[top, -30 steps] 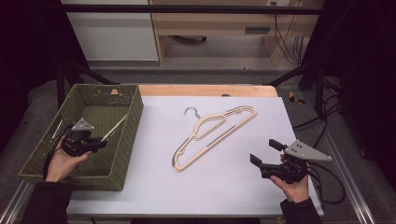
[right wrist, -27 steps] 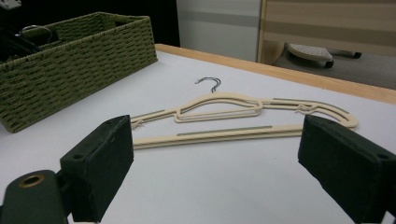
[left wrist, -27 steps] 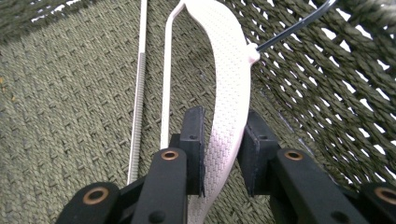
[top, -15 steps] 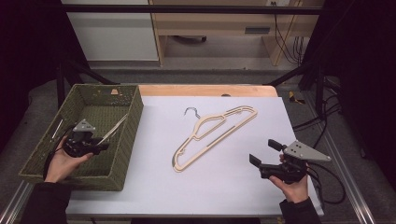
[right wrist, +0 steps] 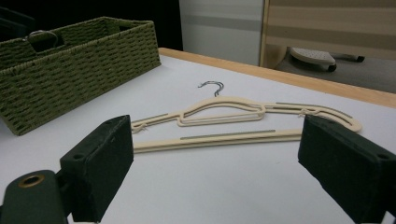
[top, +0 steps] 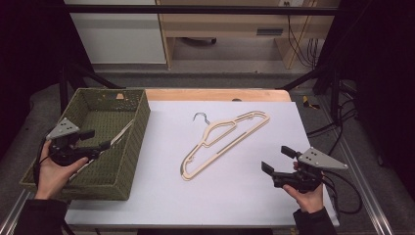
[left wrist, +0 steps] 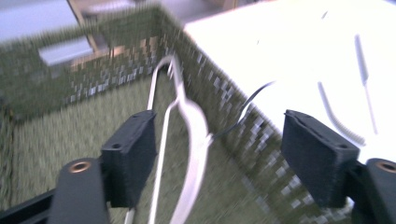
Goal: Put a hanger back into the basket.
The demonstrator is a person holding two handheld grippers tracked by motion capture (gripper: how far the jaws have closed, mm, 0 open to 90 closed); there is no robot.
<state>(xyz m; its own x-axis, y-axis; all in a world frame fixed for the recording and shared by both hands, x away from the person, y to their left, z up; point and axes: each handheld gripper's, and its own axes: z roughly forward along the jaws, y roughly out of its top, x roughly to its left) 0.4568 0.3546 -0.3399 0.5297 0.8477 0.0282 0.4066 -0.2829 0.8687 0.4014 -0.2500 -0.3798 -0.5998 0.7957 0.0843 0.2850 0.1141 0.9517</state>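
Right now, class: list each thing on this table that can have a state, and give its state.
Left gripper: open, jaws just opened, over basket.
Right gripper: open, holding nothing.
White hanger: lying in basket, released.
Beige hanger: flat on table, untouched.
Basket: upright, holds white hanger.

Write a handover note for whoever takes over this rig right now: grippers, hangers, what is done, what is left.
Left hand-held gripper: over the green basket, jaws just opened and apart, nothing pressed between the pads.
White hanger: lies in the basket, leaning on its right wall, between the open jaws in the left gripper view.
Right hand-held gripper: open, empty, near the table's front right.
Beige hanger: flat mid-table, hook pointing away.
Done: white hanger in basket.
Left: probably the beige hanger goes in next.
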